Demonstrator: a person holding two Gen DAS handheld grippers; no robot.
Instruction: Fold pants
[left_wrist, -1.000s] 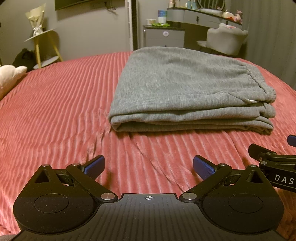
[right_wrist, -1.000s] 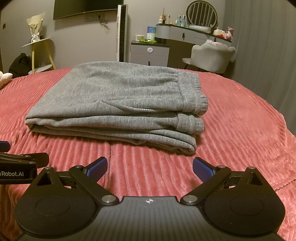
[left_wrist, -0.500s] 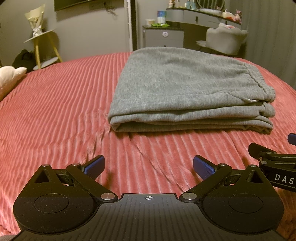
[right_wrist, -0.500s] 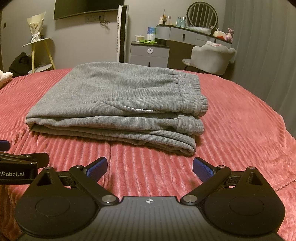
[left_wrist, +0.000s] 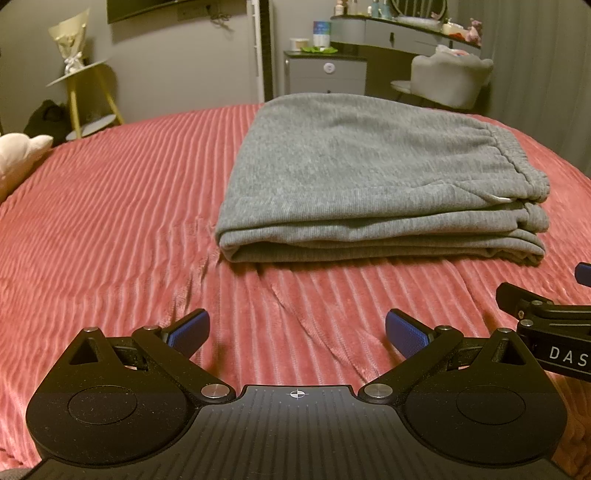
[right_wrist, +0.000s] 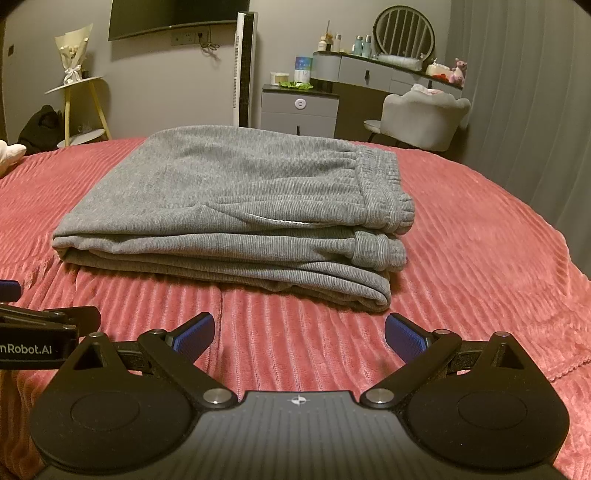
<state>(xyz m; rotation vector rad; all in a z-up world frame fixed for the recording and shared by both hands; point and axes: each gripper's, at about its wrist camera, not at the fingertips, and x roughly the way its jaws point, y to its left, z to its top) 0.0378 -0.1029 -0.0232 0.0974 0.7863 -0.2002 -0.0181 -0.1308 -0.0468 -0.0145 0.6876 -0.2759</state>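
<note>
Pink bedspread (right_wrist: 480, 266), folded pants (right_wrist: 229, 206), waistband right

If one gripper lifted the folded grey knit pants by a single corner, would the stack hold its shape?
Probably not. The folded grey knit pants look soft and thick, so the layers would likely droop and unfold. The stacked edges lie loose, nothing pinning them. Pushed, the pants would likely drag and bunch on the ribbed pink plush bedspread rather than slide.
</note>
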